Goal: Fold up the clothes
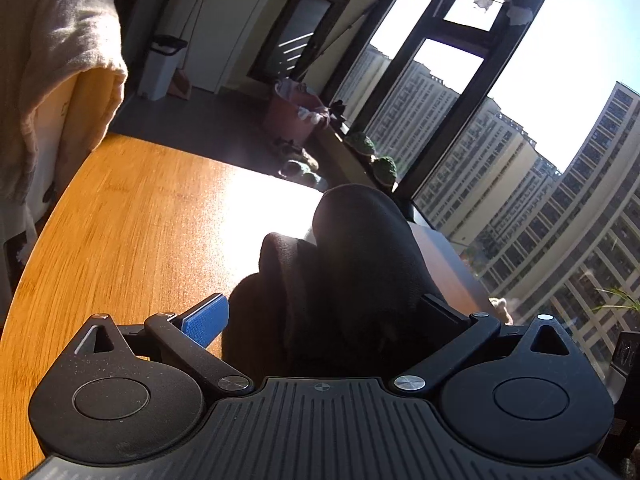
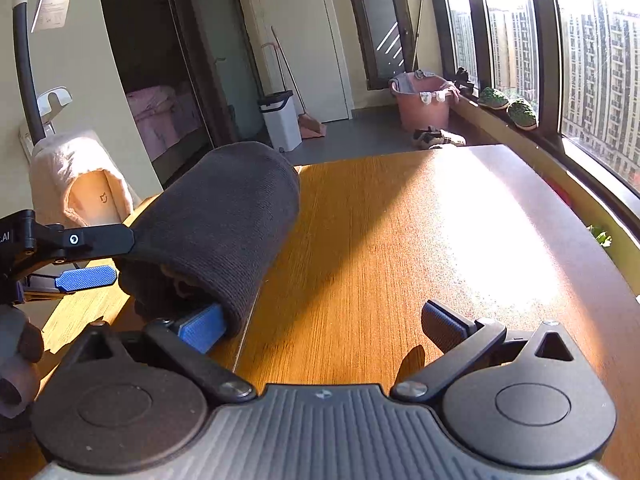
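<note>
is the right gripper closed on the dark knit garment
No, the right gripper is open, with only its left finger touching the dark knit garment.

Left wrist cam sits low over the table (image 1: pixel 132 216), rolled, facing the windows (image 1: pixel 472 92) at 1 o'clock, dark knit garment (image 1: pixel 360 264) close up. Right wrist cam sits higher, level, facing the far door (image 2: pixel 384 32) at 12. Both share the table, garment (image 2: pixel 224 220), pink basket (image 2: pixel 424 100).
</note>
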Demonstrator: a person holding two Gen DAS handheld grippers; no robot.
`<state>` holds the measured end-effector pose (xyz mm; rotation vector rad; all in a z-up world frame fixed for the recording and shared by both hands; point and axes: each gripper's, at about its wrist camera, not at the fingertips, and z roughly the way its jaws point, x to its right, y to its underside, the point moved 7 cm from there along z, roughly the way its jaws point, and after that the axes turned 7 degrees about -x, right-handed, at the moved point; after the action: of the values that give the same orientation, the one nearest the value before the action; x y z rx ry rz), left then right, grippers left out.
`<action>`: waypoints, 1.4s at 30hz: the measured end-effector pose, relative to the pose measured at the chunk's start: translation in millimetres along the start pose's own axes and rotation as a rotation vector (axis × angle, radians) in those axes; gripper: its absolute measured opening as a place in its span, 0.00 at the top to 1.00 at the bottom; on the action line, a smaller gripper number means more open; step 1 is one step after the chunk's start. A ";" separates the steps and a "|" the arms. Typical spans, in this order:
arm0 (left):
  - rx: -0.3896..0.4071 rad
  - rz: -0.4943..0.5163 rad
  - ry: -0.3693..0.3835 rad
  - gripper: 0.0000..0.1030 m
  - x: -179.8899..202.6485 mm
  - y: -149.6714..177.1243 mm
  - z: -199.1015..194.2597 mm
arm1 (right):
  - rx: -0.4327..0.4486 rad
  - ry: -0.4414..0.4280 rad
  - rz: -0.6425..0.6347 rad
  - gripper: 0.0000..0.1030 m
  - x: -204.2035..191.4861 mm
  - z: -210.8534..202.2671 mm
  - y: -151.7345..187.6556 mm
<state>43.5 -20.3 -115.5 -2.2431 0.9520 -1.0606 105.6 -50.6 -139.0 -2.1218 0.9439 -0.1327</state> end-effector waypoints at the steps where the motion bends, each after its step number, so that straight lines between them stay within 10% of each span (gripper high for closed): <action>1: 0.003 0.004 0.001 0.00 0.8 -1.4 -1.6 | 0.001 0.002 0.000 0.00 0.2 -0.2 0.3; 9: -0.045 -0.009 -0.066 0.00 -13.6 3.3 15.8 | 0.105 0.008 0.018 0.00 1.9 -14.8 -1.5; 26: -0.044 0.137 -0.243 0.00 1.5 56.8 -23.6 | -0.030 0.059 0.034 0.00 -0.3 -16.1 23.3; 32: -0.113 0.272 -0.439 0.00 19.5 73.3 -17.2 | -0.090 0.190 -0.066 0.00 -12.6 -13.3 33.9; 42: -0.087 0.202 -0.495 0.00 22.8 80.8 -28.1 | -0.095 0.191 -0.089 0.00 -20.3 -17.8 43.3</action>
<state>0.3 -93.0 -141.9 -2.2610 0.9856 -0.3532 59.0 -65.9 -153.1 -2.2702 0.9820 -0.3465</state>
